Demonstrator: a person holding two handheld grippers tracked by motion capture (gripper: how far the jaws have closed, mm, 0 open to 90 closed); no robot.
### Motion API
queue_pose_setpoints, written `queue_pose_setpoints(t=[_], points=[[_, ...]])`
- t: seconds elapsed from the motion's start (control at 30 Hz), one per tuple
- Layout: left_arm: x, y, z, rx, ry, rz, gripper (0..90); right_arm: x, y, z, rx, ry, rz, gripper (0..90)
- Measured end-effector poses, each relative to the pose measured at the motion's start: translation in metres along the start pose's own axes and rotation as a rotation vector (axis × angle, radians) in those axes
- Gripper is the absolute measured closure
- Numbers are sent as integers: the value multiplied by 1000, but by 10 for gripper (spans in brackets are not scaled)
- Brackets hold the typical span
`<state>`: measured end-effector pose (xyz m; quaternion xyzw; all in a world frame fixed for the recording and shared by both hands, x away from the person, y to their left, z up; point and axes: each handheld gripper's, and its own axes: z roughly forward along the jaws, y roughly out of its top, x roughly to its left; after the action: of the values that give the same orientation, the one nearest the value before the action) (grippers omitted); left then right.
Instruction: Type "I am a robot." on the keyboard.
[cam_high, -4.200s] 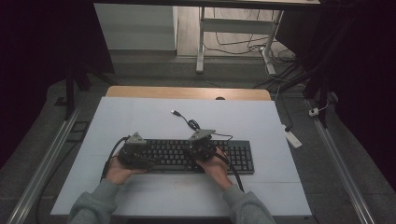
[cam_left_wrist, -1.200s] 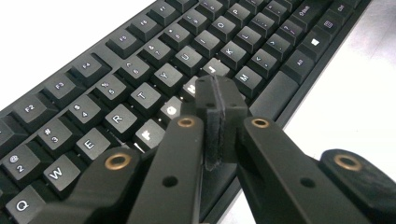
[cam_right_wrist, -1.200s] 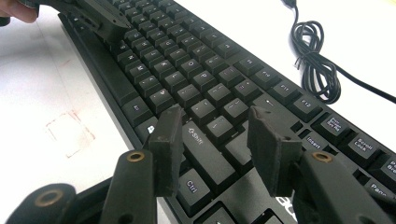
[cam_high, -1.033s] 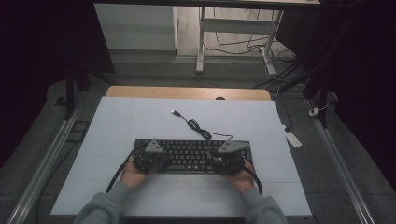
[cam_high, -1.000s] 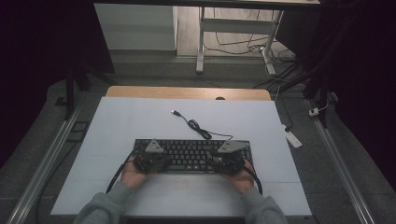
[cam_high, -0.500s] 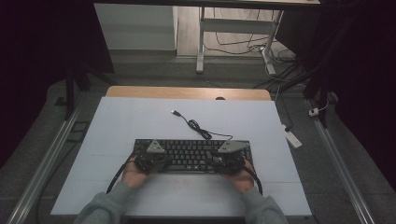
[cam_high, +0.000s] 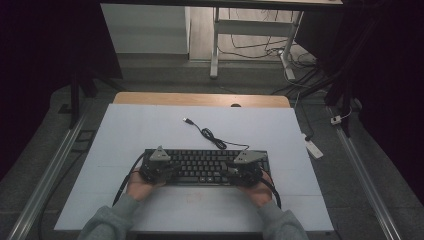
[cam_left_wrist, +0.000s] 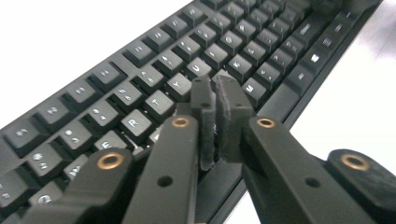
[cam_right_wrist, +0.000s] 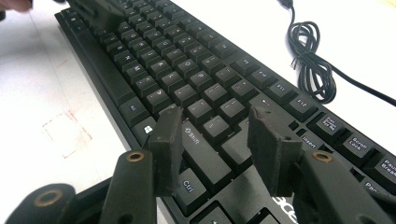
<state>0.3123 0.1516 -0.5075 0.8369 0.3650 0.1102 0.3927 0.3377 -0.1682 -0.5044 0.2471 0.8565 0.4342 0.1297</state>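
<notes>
The black keyboard (cam_high: 205, 167) lies across the near middle of the white table (cam_high: 150, 125), its long edge facing the person, likely so both hands can reach the keys at once.

Over the keyboard's left end hangs the left gripper (cam_left_wrist: 216, 95). Its jaws have just been opening a little, yet they stand almost together with only a thin slit between the pads and nothing in it. The tips point down at the middle letter rows, which suits pressing a key rather than grasping.

Over the keyboard's right end sits the right gripper (cam_right_wrist: 217, 128), jaws well apart and holding nothing, poised above the right Shift and Ctrl keys; contact cannot be told.

Beyond the keyboard's far right corner, its cable (cam_high: 210, 136) lies bundled and unplugged, the plug toward the table's far edge.
</notes>
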Motion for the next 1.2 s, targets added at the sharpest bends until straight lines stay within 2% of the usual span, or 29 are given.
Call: queue_pose_setpoints(t=[0.27,0.47,0.6,0.8,1.2], points=[[10,-2,-15,-46,-9,-45,675,0,0,0,0,0,-1,555],[17,-5,-24,-39,20,-76,497,0,0,-1,2,-2,-2,552],[23,-8,-29,-39,39,-103,413,-1,0,-1,5,-5,-2,551],[30,-10,-34,-42,54,-135,353,-1,0,-1,5,-2,-3,550],[29,-9,-30,-22,42,-124,312,0,7,0,-13,-2,-12,552]])
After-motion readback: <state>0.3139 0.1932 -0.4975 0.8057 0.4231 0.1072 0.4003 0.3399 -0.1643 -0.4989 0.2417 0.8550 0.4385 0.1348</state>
